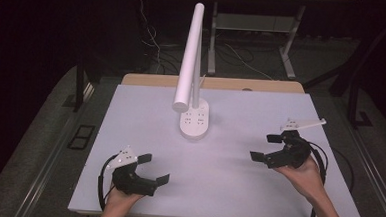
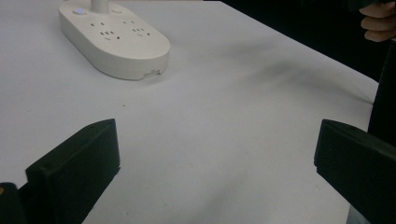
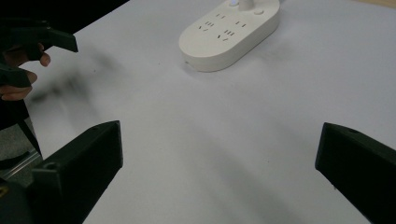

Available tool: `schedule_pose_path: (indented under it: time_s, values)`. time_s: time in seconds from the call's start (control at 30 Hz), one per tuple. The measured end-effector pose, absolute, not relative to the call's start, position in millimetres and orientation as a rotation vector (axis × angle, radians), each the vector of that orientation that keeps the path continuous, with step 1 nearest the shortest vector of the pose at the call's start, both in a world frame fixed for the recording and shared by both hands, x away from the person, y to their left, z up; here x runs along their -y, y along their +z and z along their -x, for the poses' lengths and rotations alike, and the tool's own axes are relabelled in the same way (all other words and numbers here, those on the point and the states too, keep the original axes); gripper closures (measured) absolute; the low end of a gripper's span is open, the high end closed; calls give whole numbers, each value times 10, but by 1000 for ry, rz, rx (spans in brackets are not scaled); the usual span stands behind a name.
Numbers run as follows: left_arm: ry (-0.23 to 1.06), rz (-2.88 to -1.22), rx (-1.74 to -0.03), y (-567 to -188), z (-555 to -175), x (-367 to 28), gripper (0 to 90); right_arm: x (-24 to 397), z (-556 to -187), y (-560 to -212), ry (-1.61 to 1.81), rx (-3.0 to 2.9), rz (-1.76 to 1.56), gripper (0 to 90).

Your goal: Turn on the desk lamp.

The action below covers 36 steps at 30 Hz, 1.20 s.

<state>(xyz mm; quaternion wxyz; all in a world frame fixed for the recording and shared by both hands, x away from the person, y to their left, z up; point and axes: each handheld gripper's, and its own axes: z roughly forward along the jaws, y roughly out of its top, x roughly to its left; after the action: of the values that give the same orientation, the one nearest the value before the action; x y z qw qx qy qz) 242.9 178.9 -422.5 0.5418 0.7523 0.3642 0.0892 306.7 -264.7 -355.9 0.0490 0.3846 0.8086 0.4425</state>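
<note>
- The left gripper (image 1: pixel 153 168) sits near the front left of the white table (image 1: pixel 236 191), held in the person's left hand (image 1: pixel 121 197). Its jaws are spread wide apart with nothing between them.
- In the left gripper view, those two black jaws rise at the bottom corners, with bare tabletop (image 2: pixel 210 140) between them.
- The right gripper (image 1: pixel 265 147) is held over the right side of the table in the person's right hand (image 1: pixel 305 172). Its jaws also stand wide apart and hold nothing; they point inward, toward the table's middle.
- In the right gripper view, the same wide gap shows, with only white surface (image 3: pixel 219 154) between the jaws.
- A white lamp (image 1: pixel 191 58) stands ahead of both grippers, near the table's middle toward the far edge. Its long tube head slants over an oval base (image 1: pixel 195 119).
- The base carries socket holes on top; from the left gripper it lies ahead and to the left (image 2: pixel 114 42), from the right gripper ahead and slightly left of centre (image 3: pixel 231 32). It is well apart from both.
- A black cable (image 1: pixel 100 181) trails from the left gripper; another (image 1: pixel 323 163) loops beside the right one.
- The other hand shows at the upper edge of each gripper view: the right hand's fingers (image 2: pixel 379 21) from the left gripper, the left hand's fingers (image 3: pixel 16 77) from the right.
</note>
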Motion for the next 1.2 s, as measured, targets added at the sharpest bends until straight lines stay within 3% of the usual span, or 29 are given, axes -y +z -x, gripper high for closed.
schedule_pose_path:
  time_s: [1.2]
  values:
    - [202, -1793, -854, -4224, -2426, -1786, 0, 2314, -3604, -3442, 1263, -2529, -1164, 6]
